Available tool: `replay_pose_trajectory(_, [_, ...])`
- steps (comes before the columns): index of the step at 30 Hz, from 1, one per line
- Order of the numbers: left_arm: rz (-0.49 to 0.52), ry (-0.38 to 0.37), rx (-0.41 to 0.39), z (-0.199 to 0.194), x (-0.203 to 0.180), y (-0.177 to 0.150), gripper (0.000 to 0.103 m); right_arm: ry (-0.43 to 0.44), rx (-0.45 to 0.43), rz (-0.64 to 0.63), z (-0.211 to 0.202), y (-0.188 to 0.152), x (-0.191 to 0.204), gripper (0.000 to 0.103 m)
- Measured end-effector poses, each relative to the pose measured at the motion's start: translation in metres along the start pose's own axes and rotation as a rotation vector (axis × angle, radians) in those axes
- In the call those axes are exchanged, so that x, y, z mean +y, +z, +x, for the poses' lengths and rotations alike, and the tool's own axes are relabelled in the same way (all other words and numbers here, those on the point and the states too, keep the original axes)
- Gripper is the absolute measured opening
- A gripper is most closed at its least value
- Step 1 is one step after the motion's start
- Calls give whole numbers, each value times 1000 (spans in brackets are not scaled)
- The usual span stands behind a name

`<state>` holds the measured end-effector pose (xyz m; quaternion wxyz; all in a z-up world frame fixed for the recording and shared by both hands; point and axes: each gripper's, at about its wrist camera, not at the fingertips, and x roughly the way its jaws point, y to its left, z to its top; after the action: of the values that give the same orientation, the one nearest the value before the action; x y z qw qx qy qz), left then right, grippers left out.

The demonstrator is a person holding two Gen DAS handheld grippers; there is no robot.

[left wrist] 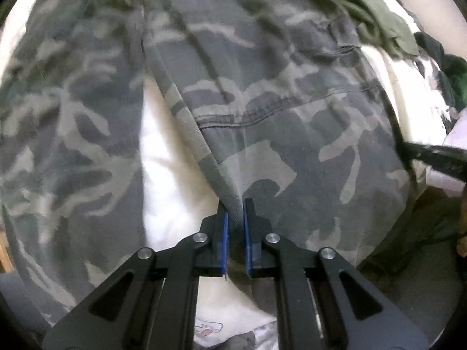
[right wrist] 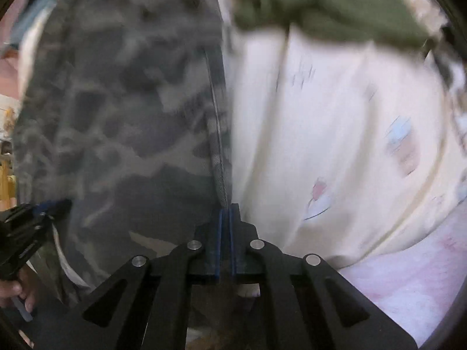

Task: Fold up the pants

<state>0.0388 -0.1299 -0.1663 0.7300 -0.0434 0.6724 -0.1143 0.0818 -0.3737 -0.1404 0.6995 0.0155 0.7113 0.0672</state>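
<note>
The grey and green camouflage cloth pants [left wrist: 292, 110] lie spread out on a white sheet with small pale pictures [right wrist: 335, 145]. What is under the sheet cannot be told. In the left wrist view, the two legs run from near to far with a strip of white sheet showing between them. The left tongs [left wrist: 235, 218] point down and are closed on the inner edge of the right leg, and the cloth sits pinched between the blue pads [left wrist: 224, 233]. A stitched seam runs across that leg just past the tongs. In the right wrist view, the right tongs [right wrist: 225, 218] also point down and are closed tight on the right-hand edge of the pants, where a seam runs away from the tips. This view is blurry. The left tongs show at its left edge too, with a person's hand [right wrist: 17, 288] holding them. At the far side lies a crumpled olive green cloth [right wrist: 321, 0], touching the far end of the pants.
</note>
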Motion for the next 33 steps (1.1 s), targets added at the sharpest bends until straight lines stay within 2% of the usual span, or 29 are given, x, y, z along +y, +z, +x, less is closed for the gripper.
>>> replay_pose_trajectory(2, [-17, -45, 39, 5, 5, -1, 7, -26, 36, -18, 5, 4, 2, 6])
replay_pose_trajectory(4, [-19, -96, 37, 2, 8, -2, 7, -47, 29, -35, -6, 5, 3, 14])
replay_pose_trajectory(6, [-23, -132, 43, 4, 8, -3, 7, -48, 7, -50, -21, 5, 4, 14])
replay_pose_trajectory(10, [21, -237, 36, 8, -16, -8, 7, -82, -100, -75, -52, 8, 16, 14])
replay_pose_trajectory(11, [71, -221, 36, 6, -28, -11, 7, -96, -122, -84, -56, 9, 20, 15])
replay_pose_trajectory(12, [121, -155, 32, 3, -40, -14, 7, -104, -137, -92, -58, 10, 24, 17])
replay_pose_trajectory(14, [98, -115, 55, 6, -37, -13, 12, -96, -144, -111, -55, 14, 31, 18])
replay_pose_trajectory(15, [73, -109, 74, 7, -33, -11, 22, -80, -142, -121, -53, 16, 37, 18])
replay_pose_trajectory(16, [53, -89, 86, 5, -27, -10, 46, -57, -149, -134, -52, 18, 40, 18])
replay_pose_trajectory(17, [32, -63, 92, -1, -19, -10, 62, -20, -163, -151, -52, 19, 46, 18])
replay_pose_trajectory(18, [16, -52, 85, -6, -13, -11, 82, 15, -171, -160, -52, 21, 52, 18])
replay_pose_trajectory(20, [-15, -33, 18, -25, 0, -11, 84, 130, -176, -179, -47, 23, 66, 18])
replay_pose_trajectory(22, [-19, 18, -54, -37, 5, -10, 84, 158, -140, -190, -31, 24, 78, 19])
replay_pose_trajectory(23, [-13, 34, -64, -38, 1, -6, 84, 151, -110, -191, -19, 25, 81, 19])
replay_pose_trajectory(25, [13, 59, -48, -23, -4, 0, 84, 145, 13, -166, 17, 23, 80, 19])
replay_pose_trajectory(26, [30, 70, -4, -9, -6, 0, 84, 130, 62, -150, 31, 18, 77, 19])
replay_pose_trajectory(28, [15, 78, 54, 8, -7, -1, 84, 120, 66, -156, 29, 5, 74, 20])
replay_pose_trajectory(33, [-4, 33, 60, -4, 4, -16, 84, 62, 184, -236, 15, -37, 74, 24])
